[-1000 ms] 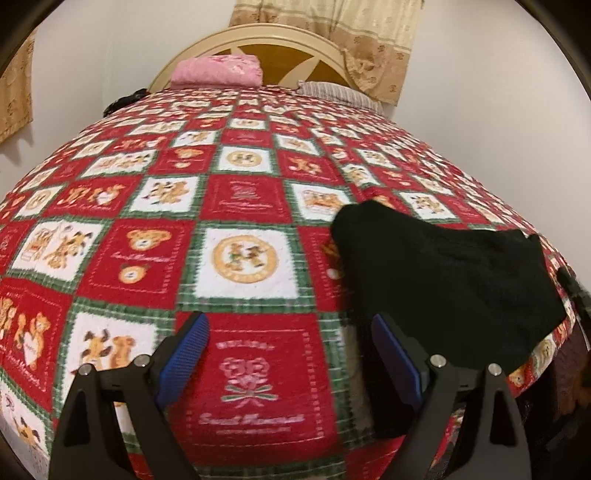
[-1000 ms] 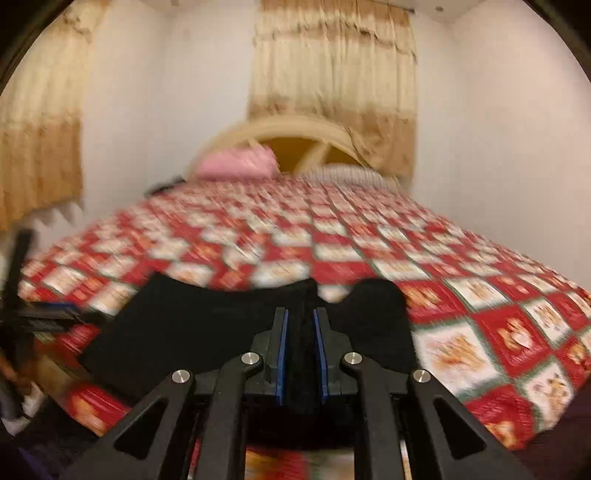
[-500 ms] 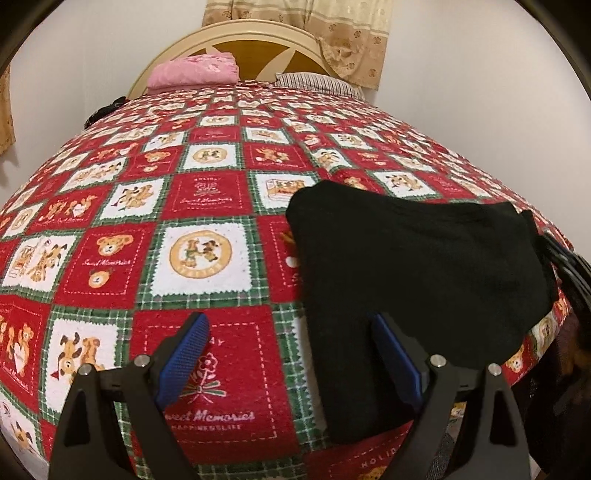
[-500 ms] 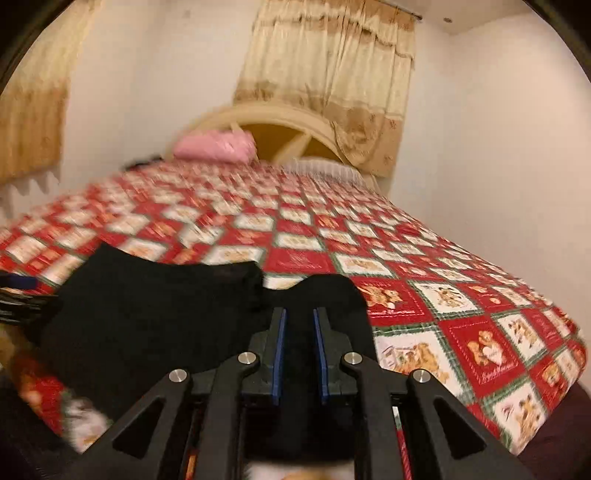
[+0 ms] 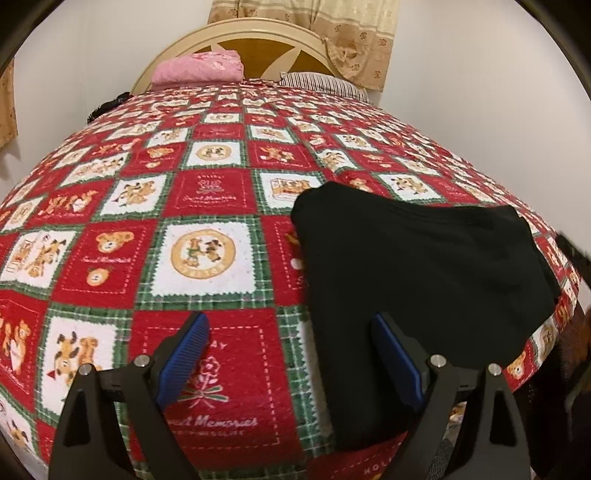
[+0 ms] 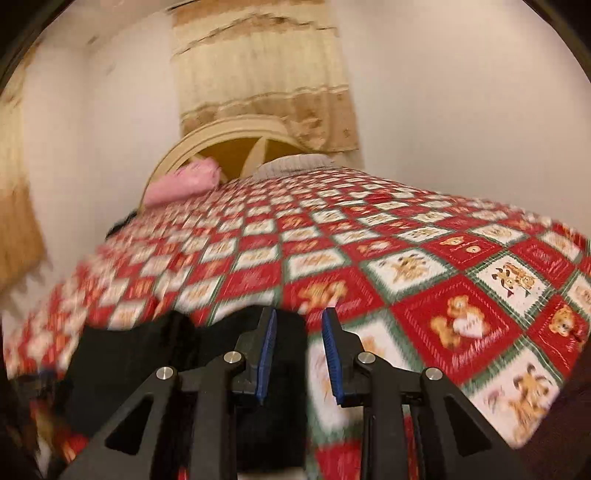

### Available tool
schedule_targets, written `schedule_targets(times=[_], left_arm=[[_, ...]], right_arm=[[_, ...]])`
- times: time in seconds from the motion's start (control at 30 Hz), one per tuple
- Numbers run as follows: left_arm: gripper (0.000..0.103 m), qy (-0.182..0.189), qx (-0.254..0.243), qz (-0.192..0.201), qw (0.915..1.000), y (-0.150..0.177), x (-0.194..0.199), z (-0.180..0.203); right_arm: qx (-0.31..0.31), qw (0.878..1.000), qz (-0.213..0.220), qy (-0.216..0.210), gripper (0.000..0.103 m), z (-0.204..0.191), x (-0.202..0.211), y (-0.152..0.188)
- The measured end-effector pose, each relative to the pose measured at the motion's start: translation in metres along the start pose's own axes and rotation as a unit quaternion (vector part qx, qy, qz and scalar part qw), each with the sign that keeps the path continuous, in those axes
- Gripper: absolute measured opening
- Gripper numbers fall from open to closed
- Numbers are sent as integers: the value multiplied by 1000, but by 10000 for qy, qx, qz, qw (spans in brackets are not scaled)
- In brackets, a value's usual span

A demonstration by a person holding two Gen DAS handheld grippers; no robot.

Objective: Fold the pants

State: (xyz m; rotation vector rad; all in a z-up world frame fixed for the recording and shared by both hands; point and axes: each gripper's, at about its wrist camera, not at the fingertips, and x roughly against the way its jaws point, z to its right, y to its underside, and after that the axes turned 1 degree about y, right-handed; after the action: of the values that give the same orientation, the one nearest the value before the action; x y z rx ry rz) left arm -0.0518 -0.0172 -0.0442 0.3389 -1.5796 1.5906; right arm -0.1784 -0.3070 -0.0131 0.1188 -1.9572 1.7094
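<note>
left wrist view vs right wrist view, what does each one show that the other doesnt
Only the left wrist view: the left gripper, jaws wide over the red blanket, and the whole folded black pants.

Only the right wrist view: the right gripper, jaws just opened, pants edge between them, unpinched.

Both: blanket, pants, pink pillow, headboard, curtain.

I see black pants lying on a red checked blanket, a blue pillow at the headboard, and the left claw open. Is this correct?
One detail is wrong: the pillow at the headboard is pink, not blue, as the left wrist view shows. The black pants do lie on the red checked blanket, and the left claw is open.
</note>
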Motion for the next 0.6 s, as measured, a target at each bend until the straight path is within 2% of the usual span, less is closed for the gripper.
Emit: schedule_targets(times=[0.07, 0.13, 0.2, 0.27, 0.37, 0.5, 0.57, 0.6], left_arm=[[92, -32, -15, -41, 10000, 1, -2, 1], [92, -48, -27, -80, 10000, 1, -1, 0], [92, -56, -31, -47, 10000, 1, 3, -1], [92, -133, -35, 16, 9999, 1, 7, -5], [93, -114, 80, 23, 9999, 1, 7, -9], [93, 51, 164, -84, 9998, 1, 2, -8], [93, 62, 79, -93, 9999, 2, 2, -3], [93, 31, -5, -76, 10000, 3, 3, -1]], right_arm=[[406, 9990, -192, 27, 26, -15, -4, 16], [585, 9965, -553, 233, 26, -15, -17, 33], [458, 9976, -454, 232, 26, -6, -12, 35], [247, 9977, -450, 442, 26, 5, -4, 29], [2, 9988, -192, 458, 28, 17, 20, 26], [352, 9986, -181, 351, 28, 0, 28, 34], [616, 9977, -138, 247, 28, -13, 24, 34], [775, 9966, -248, 149, 28, -20, 20, 36]])
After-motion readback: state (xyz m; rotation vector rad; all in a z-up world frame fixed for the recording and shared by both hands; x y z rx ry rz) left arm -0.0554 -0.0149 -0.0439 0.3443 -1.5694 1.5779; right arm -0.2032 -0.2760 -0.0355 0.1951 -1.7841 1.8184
